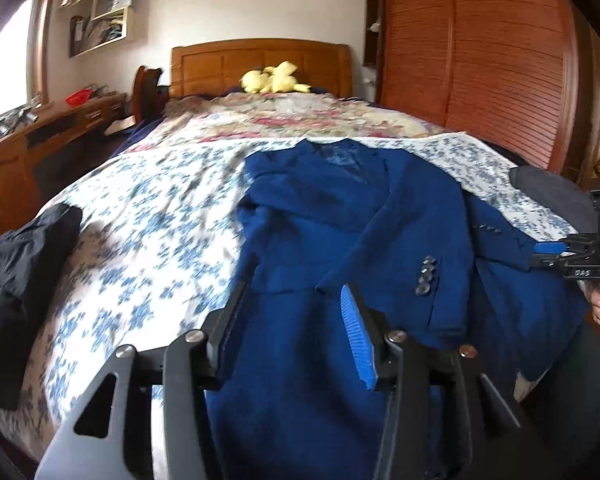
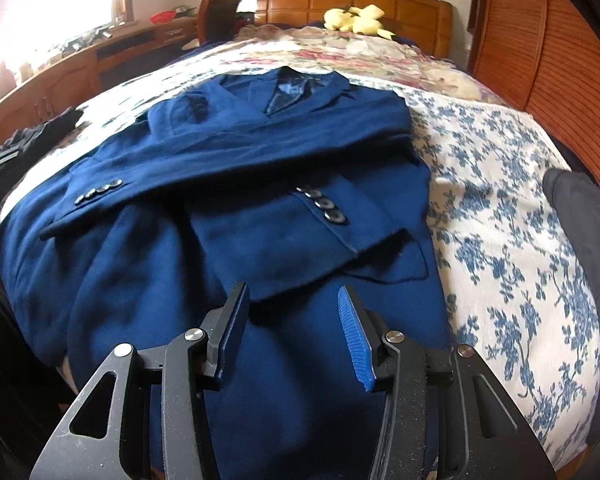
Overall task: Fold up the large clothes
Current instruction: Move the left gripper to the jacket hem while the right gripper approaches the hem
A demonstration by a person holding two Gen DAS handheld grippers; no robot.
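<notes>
Here, blue jacket (image 2: 236,168) sleeves crossed on floral bedspread (image 2: 500,208), both grippers' fingers spread, gripping nothing.

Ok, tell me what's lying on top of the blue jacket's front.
Both sleeves lie folded across the blue jacket, cuff buttons showing. They cover most of the front below the lapels, so any front buttons or pockets beneath can't be seen.

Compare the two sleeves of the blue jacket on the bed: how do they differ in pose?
The long sleeve runs across the chest, on top; the short sleeve slants below it, partly covered. The long sleeve's cuff buttons end near one edge of the jacket; the short sleeve's buttons sit near the middle. Both are blue, folded inward, with dark cuff buttons.
</notes>
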